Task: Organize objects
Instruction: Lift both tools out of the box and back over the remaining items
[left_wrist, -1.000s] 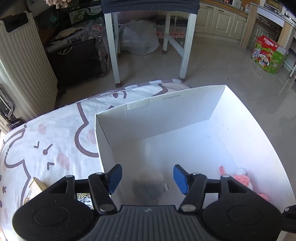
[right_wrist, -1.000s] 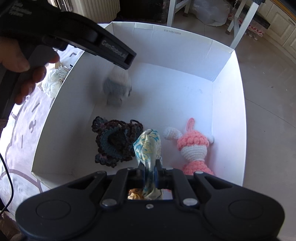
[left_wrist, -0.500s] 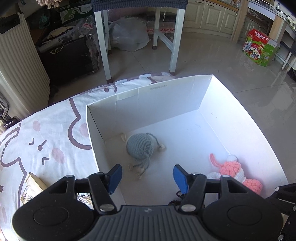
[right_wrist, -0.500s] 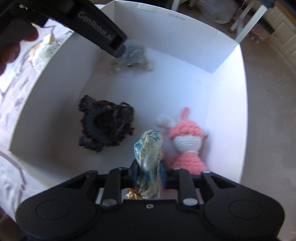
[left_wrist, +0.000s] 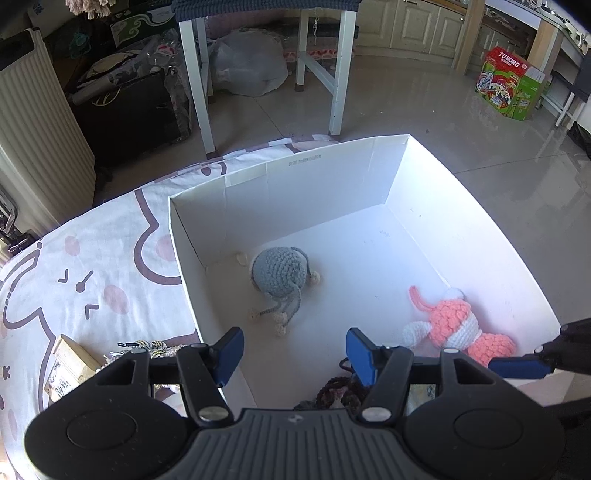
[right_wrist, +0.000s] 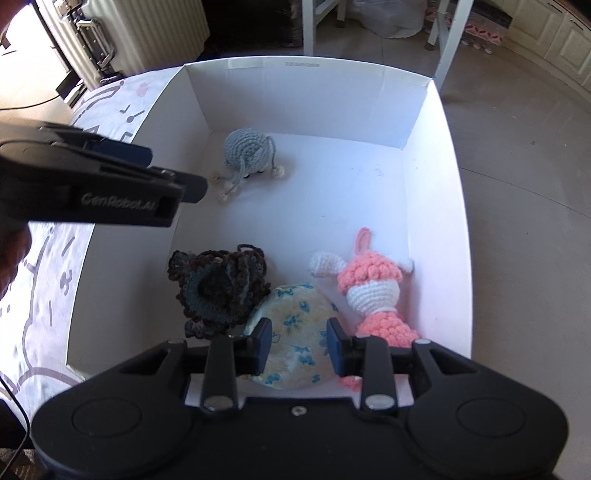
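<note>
Right gripper (right_wrist: 297, 345), jaws opening astride a floral pouch (right_wrist: 295, 332), hovers over the white box (right_wrist: 436, 229) holding crocheted toys.

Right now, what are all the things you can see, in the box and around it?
box: one, white, open, on the sheet
grey toy: one, crocheted, far left of the box floor
dark toy: one, dark crochet, near left of the box floor
pink bunny: one, pink and white, by the right wall
pouch: one, pale yellow with blue flowers, between dark toy and bunny
sheet: one, white with cartoon lines, under the box
small carton: one, tan, on the sheet left of the box
left claw: open, empty, over the box
right claw: opening, the pouch between its pads
</note>
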